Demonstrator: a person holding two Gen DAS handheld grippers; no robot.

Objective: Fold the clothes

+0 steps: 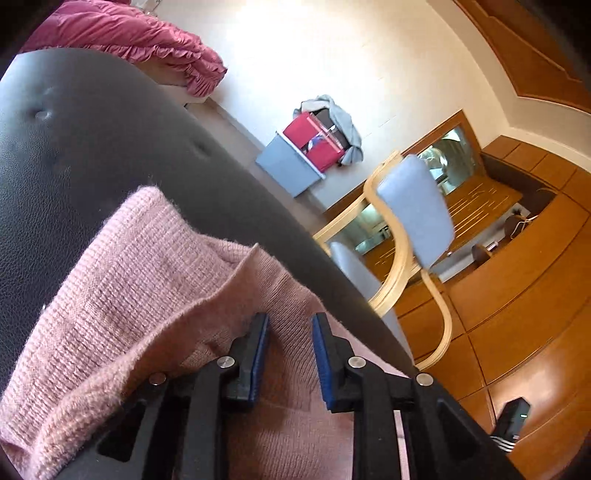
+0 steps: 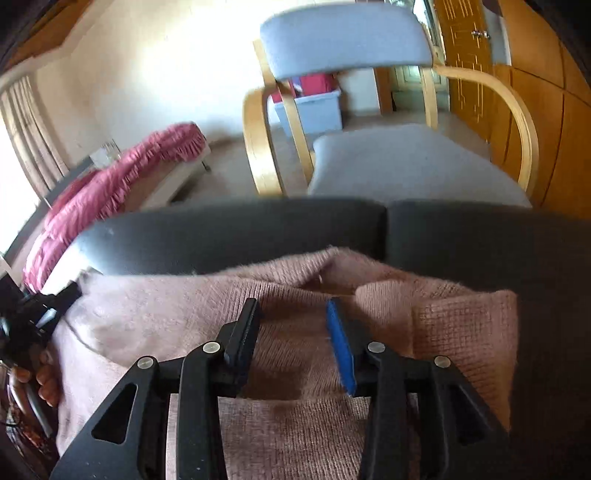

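Black leather seat [image 2: 236,236], pink sweater [image 2: 295,424]

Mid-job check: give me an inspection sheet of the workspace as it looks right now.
Surface: black padded leather top, seam visible in the right wrist view.
Job's things: pink knit sweater, partly folded, lying on the top.
Clutter: nothing seen on the top.
Grippers: left gripper and right gripper both open over the sweater, nothing between the fingers.
Cables: nothing seen.
Surroundings: grey armchair with wooden arms, pink bedding, red box, wooden cabinets.
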